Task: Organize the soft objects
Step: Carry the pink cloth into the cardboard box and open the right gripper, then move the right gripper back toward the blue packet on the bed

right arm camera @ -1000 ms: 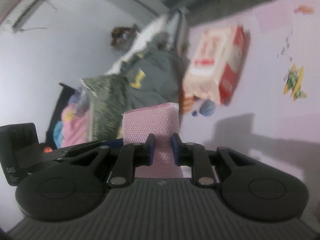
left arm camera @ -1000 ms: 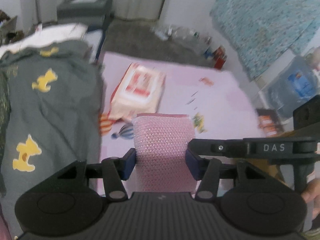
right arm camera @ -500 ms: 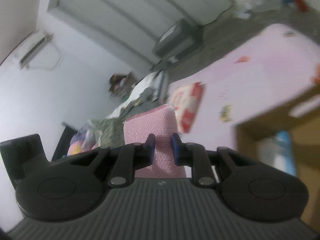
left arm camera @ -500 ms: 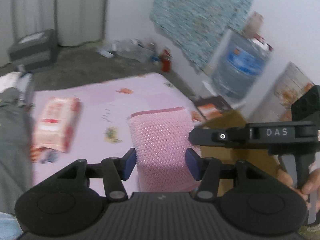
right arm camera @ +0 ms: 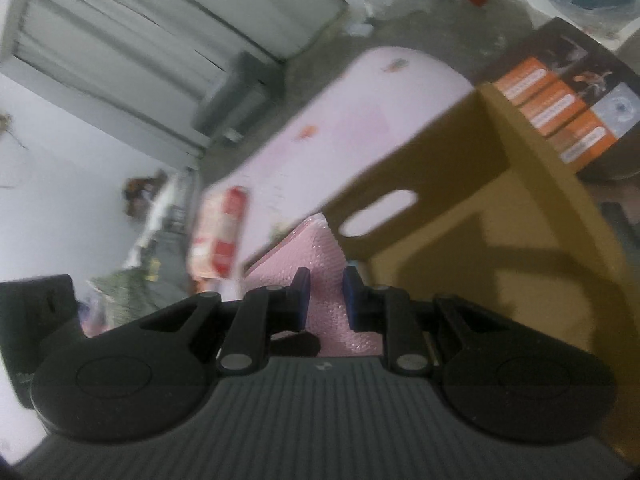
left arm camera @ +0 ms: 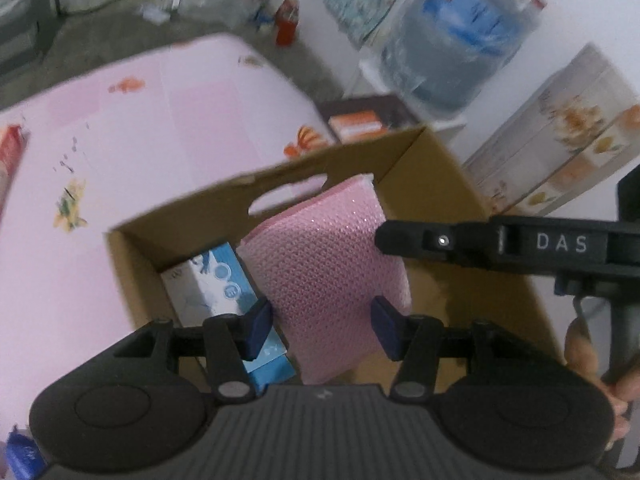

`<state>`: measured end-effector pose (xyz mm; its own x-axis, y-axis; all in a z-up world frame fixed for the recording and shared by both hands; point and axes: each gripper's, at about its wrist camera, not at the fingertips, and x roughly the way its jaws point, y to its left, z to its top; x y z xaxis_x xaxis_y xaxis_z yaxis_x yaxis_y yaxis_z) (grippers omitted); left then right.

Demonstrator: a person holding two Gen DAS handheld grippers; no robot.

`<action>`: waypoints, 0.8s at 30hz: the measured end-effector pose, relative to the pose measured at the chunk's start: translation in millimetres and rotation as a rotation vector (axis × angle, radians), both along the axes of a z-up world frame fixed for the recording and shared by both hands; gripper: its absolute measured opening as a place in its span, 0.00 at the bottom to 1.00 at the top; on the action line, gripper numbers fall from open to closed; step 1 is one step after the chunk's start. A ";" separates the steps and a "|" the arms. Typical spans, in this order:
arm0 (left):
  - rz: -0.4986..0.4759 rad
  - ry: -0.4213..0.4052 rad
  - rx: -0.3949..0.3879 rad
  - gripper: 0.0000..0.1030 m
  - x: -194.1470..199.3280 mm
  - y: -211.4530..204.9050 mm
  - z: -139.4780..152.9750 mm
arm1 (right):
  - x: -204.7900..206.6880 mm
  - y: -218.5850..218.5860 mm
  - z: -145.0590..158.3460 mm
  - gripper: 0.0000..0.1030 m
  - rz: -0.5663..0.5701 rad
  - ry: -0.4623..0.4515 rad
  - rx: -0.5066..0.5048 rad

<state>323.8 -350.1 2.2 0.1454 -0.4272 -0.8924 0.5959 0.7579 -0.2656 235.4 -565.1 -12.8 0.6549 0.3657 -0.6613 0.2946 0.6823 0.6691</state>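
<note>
Above the open cardboard box [left arm camera: 436,184], a folded pink towel [left arm camera: 328,264] hangs between both tools; the left gripper [left arm camera: 321,325] clamps it across its near width, pads pressed into either side, while the right gripper [right arm camera: 324,298] pinches a thin edge, jaws nearly together; the cloth looks light and limp, its knobbly weave likely grippy rather than slick, so I judge two holds on opposite edges suit it, since one alone would let it sag or unfold; inside the box, left of the towel, a blue-and-white packet [left arm camera: 218,280] lies against the wall; beyond the box's far wall stretches a pink mat [left arm camera: 168,92]; a water jug [left arm camera: 460,36] stands far right.
</note>
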 end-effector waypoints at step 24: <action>0.113 -0.174 -0.036 0.80 -15.0 86.8 67.1 | 79.7 15.0 -73.5 0.18 -0.008 0.120 -0.207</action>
<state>308.8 -263.3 69.3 0.3447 -0.4309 -0.8340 0.5468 0.8143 -0.1947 315.1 -550.1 -86.3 0.5694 0.2093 -0.7950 0.3692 0.7990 0.4747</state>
